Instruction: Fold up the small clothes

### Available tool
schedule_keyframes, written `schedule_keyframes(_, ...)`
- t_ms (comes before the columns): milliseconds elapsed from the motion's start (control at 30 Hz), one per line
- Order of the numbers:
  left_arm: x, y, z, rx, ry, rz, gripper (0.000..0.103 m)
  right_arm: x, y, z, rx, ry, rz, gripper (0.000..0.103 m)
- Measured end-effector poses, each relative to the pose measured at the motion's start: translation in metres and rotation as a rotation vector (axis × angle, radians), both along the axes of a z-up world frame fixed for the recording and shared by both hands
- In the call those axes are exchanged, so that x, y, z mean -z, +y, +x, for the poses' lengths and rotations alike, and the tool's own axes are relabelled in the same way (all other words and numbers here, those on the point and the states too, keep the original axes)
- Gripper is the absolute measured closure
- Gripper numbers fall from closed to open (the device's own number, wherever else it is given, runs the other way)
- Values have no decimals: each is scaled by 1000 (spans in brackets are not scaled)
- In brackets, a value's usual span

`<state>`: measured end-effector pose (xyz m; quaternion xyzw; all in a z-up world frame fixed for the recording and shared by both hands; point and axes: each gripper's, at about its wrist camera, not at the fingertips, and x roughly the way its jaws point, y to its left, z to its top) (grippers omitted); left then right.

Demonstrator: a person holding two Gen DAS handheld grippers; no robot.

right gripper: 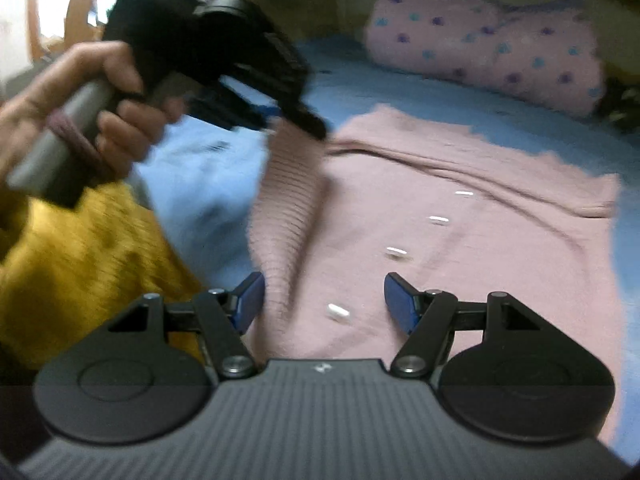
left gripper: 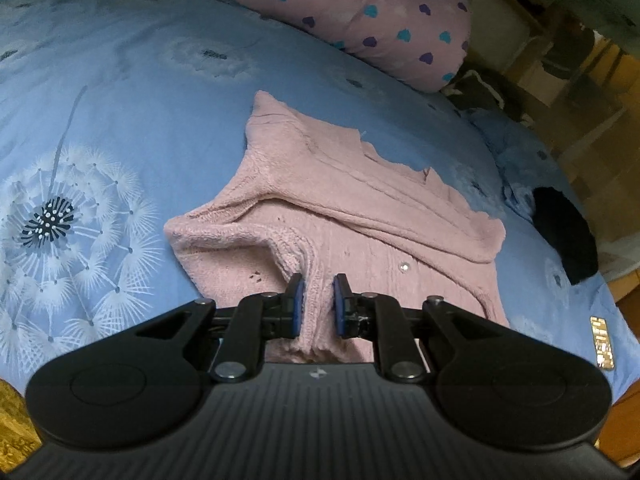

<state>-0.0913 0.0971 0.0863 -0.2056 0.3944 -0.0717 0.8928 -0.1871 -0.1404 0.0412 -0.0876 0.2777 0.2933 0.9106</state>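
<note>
Blue bedding printed with white dandelions covers the bed under both of my tools. Nearest to me, my left hand-held gripper has its blue pads pinched onto a ribbed fold of the pink knitted cardigan, the knit bunched up between them and lifted clear of the sheet. My right hand-held gripper hangs over the cardigan's front with its jaws standing well apart and nothing between the pads; white buttons run in a line up the knit just ahead of it. From the right wrist view I see my left hand wrapped around the grey handle of the other tool, a mustard yellow sleeve below it, and the ribbed edge of the cardigan stretching up from the bed to that tool's tips. The rest of the cardigan lies spread across the middle of the bed, its far side folded over itself. A black cloth item sits at the bed's right edge. Farthest back, a pink pillow with purple and teal hearts lies against the headboard end.
</note>
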Motion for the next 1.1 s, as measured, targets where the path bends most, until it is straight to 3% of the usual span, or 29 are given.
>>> schedule_keyframes(133,5,6,-12,-2,-1,-13,85,-9,-45,-8,175,-42,-23,35)
schedule_keyframes(233,10,14,-24,-13,0,-20,85,-12,-75,-5,332,0,-92,35)
schedule_keyframes(367,14,28,-43,-30,2,-34,85,-2,-94,-1,436,81,-158,35)
schedule_keyframes(467,11,38,-56,-47,-11,-47,85,5,-99,3,413,141,-98,34)
schedule_keyframes(533,7,45,-62,-55,-26,-58,85,4,-97,7,371,154,-75,61)
schedule_keyframes(567,4,46,-63,-60,-36,-62,85,4,-96,9,361,159,-64,82)
schedule_keyframes(600,0,48,-62,-63,-48,-64,85,1,-96,13,362,161,-58,86)
schedule_keyframes(767,-13,46,-40,-81,-86,-34,85,-25,-105,37,368,159,83,88)
schedule_keyframes(933,-10,31,8,-96,-54,25,85,-39,-123,79,473,174,246,88)
schedule_keyframes(1100,8,12,54,-87,-2,144,85,-27,-131,128,558,227,276,87)
